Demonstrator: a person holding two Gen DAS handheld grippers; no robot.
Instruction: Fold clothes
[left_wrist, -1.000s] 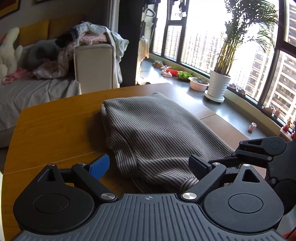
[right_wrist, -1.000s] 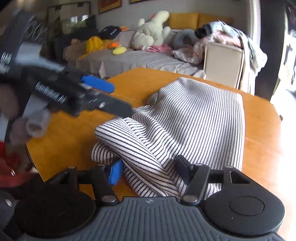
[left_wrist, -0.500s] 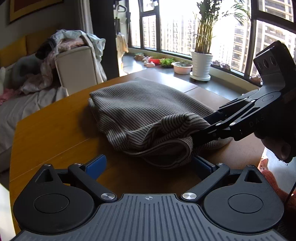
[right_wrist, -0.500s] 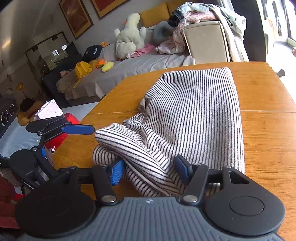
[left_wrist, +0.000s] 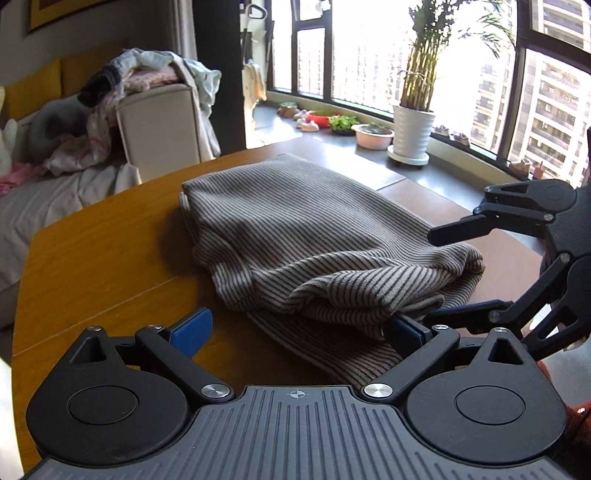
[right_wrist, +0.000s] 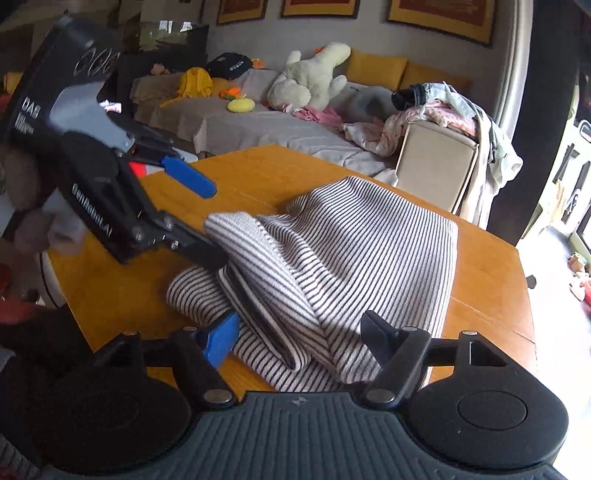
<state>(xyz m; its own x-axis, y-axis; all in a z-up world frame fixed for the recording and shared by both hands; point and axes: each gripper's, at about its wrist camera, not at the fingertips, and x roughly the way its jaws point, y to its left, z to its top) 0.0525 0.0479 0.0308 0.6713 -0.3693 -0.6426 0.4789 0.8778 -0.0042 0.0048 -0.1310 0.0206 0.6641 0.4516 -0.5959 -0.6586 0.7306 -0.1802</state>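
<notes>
Wooden table (left_wrist: 92, 236) carries the striped garment (left_wrist: 295, 229), folded, its near end bunched. Left gripper (left_wrist: 295, 328) has its jaws wide apart; right gripper (right_wrist: 295, 332) is opening around the hem, unclamped. Best to re-grip both near corners evenly, then fold them toward the far edge.

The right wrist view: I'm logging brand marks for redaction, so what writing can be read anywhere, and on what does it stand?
"DAS": white letters on the black body of the left gripper.
"GenRobot.AI": white letters along that gripper's lower black side, partly blurred.
A smaller white line under "DAS": too blurred to read.
White lettering on the black cap on the sofa: too small to read.
Left wrist view: no text.
</notes>
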